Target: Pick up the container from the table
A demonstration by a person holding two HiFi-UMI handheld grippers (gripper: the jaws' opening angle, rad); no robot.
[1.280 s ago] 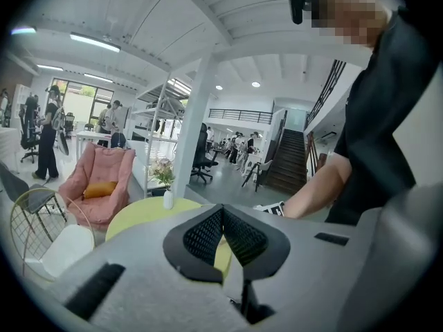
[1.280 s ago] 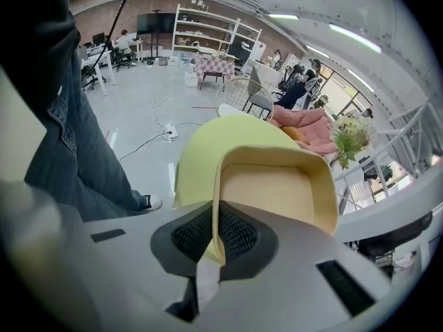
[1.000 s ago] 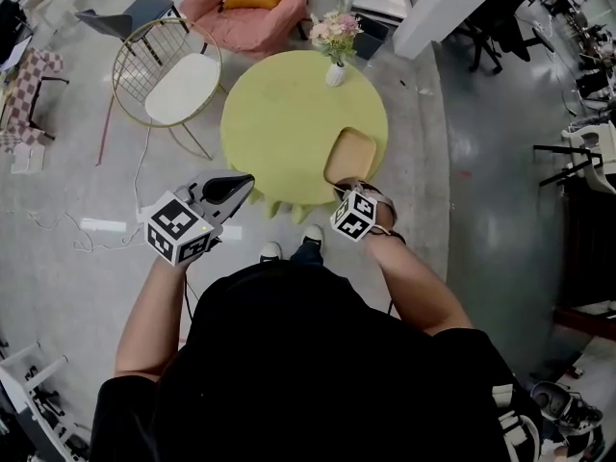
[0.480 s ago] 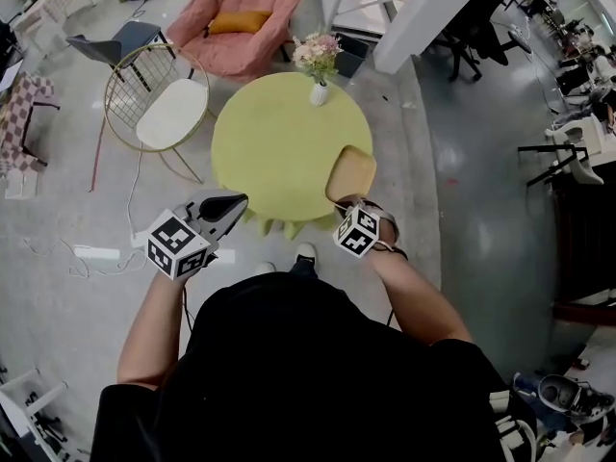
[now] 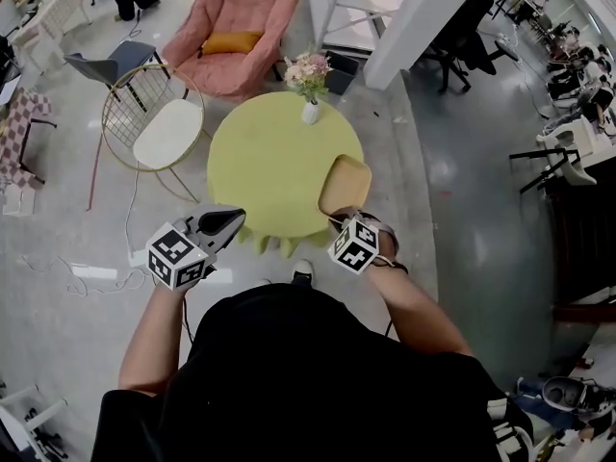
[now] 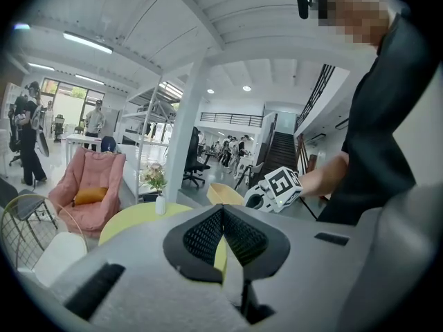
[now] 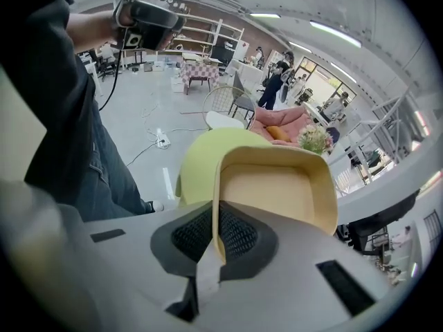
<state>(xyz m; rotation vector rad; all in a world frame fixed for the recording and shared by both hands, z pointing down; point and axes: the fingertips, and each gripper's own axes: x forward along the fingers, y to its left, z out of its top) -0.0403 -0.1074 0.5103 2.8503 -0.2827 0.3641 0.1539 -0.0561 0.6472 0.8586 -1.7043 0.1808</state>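
The vase stands at the table's far edge. The container is over the table's near right edge. A chair stands left of the table, an armchair behind.

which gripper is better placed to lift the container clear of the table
Right. The right gripper has its jaws clamped on the rim of the container over the yellow table; the left gripper is shut, empty, off beside the table.

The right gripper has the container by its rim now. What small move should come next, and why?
Probably lift a little higher, straight up, without loosening. The right gripper pinches only one thin wall of the container, which hangs tilted over the edge of the yellow table, so a slow rise looks safest.
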